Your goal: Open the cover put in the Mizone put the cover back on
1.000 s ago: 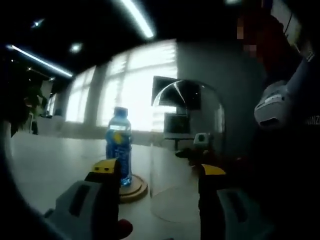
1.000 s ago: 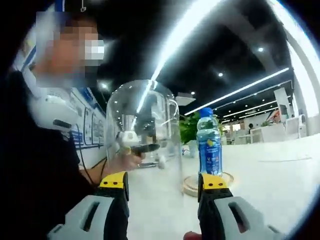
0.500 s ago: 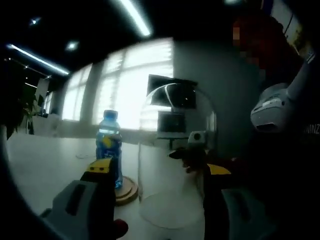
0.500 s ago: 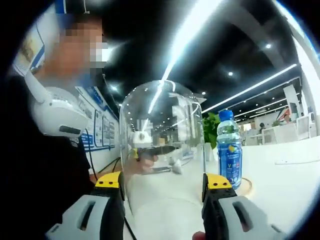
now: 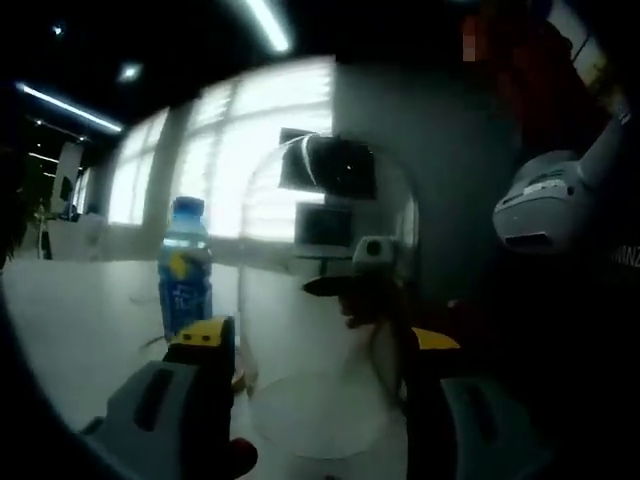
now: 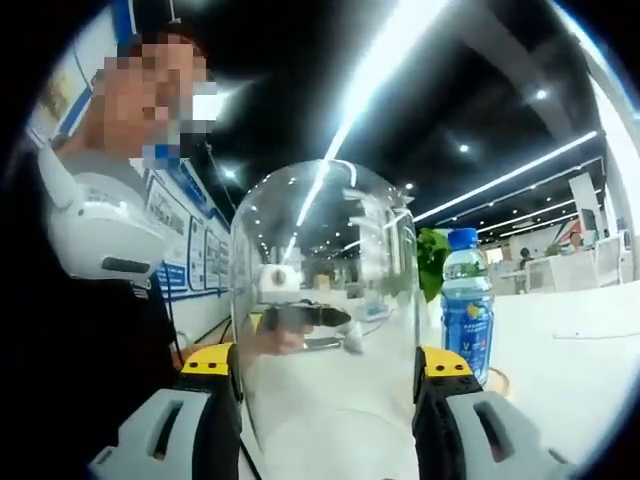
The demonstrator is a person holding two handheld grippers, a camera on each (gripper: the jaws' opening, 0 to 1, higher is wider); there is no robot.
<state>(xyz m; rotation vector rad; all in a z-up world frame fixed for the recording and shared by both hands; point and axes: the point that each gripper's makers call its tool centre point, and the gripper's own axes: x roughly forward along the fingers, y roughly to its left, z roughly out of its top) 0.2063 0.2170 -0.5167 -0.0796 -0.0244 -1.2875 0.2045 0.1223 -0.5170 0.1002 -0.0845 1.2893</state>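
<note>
The left gripper [image 5: 315, 345] has its two yellow-tipped jaws spread wide, and between them stands a clear glass dome cover [image 5: 325, 300], its open rim low by the white tabletop [image 5: 80, 320]. Whether the jaws touch the glass cannot be told. Through the dome the other gripper [image 5: 345, 288] shows, dark with a pale knob above it. To the left of the dome, apart from it, a blue Mizone bottle [image 5: 184, 268] stands upright with its cap on. Bright windows [image 5: 230, 160] glow behind. At the right edge hangs a white headset [image 5: 545, 205] on a person in dark clothes.
</note>
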